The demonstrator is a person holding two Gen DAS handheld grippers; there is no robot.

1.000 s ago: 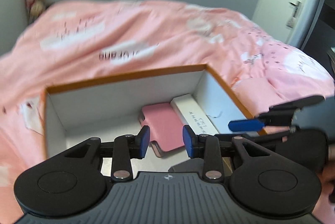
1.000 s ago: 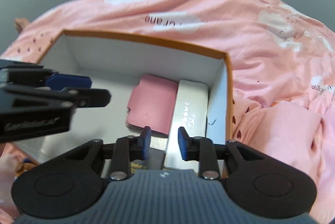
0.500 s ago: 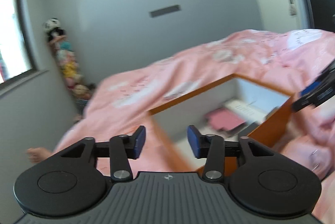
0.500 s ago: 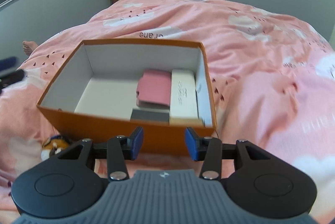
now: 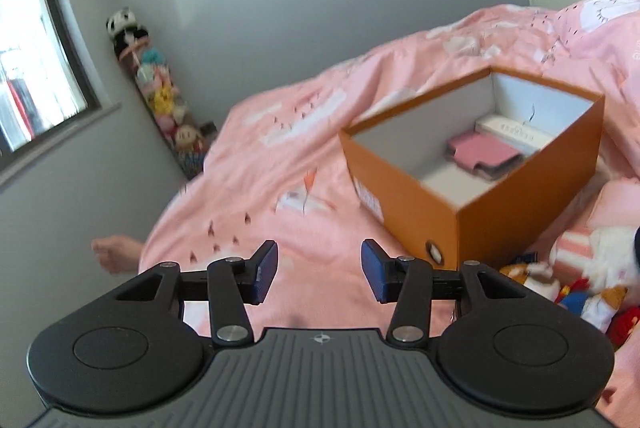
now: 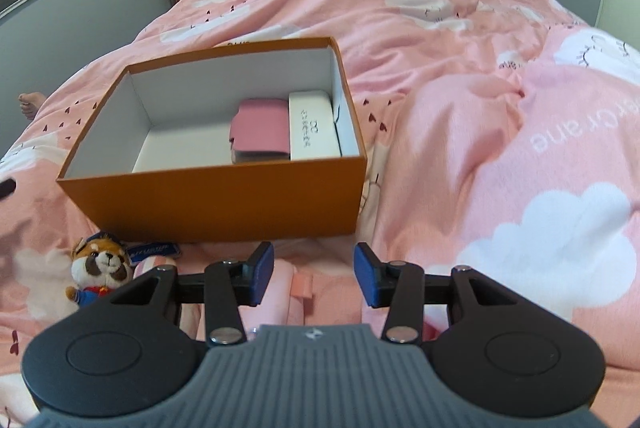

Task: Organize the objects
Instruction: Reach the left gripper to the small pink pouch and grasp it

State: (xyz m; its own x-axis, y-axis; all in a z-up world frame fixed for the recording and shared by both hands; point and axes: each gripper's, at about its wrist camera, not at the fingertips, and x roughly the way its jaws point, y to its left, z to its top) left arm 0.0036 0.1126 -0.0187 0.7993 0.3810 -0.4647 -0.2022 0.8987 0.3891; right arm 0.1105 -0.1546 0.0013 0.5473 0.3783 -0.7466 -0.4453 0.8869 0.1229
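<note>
An orange box with white inner walls stands on the pink bedspread. Inside lie a pink case and, beside it against the right wall, a white case. My left gripper hovers open over the bedspread, left of the box, with nothing between its fingers. My right gripper is open in front of the box's near wall, above a pink pouch. A plush fox in a blue outfit lies in front of the box, among the soft toys in the left wrist view.
A person's bare foot shows past the bed's left edge. A column of hanging plush toys fills the room corner by the window. A blue tag lies next to the fox. Pink bedspread stretches to the right of the box.
Both grippers have come out of the box, backed away and opened wider. The left one swung left, so the box now sits at its right. The fox came into the right view.
</note>
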